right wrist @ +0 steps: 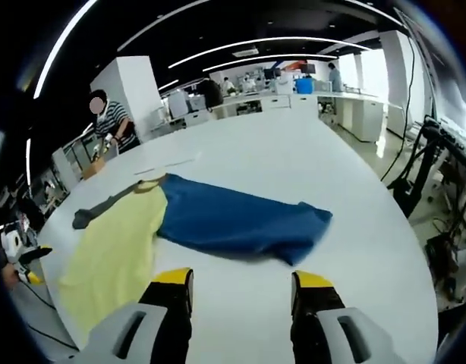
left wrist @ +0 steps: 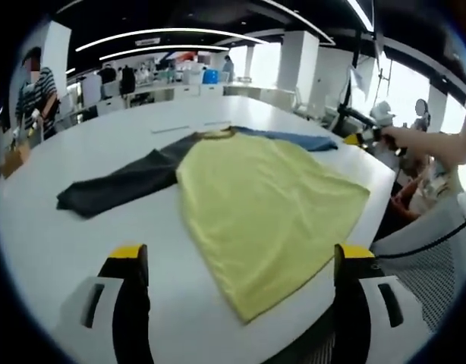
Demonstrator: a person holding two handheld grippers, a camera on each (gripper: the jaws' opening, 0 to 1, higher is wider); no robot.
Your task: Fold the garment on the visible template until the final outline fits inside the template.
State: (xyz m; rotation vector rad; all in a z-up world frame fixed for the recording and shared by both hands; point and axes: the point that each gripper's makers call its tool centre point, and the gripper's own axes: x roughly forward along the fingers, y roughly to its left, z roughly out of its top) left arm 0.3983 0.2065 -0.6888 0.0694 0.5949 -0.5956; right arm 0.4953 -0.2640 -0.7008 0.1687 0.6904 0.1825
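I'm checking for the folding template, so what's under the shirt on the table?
Bare white table shows all around the shirt, whose blue sleeve and dark sleeve lie flat on it. Whatever is beneath the yellow body is covered; no template outline shows.

both views look down across the white table [left wrist: 240,114] from opposite ends, perhaps; both share the shirt [left wrist: 263,205].

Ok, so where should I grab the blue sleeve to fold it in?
Probably take the blue sleeve at its far cuff end, near the right gripper, whose jaws stand open. It lies flat on the white table, spread away from the yellow body, so coming in low from the outer end should let a jaw slip under the edge.
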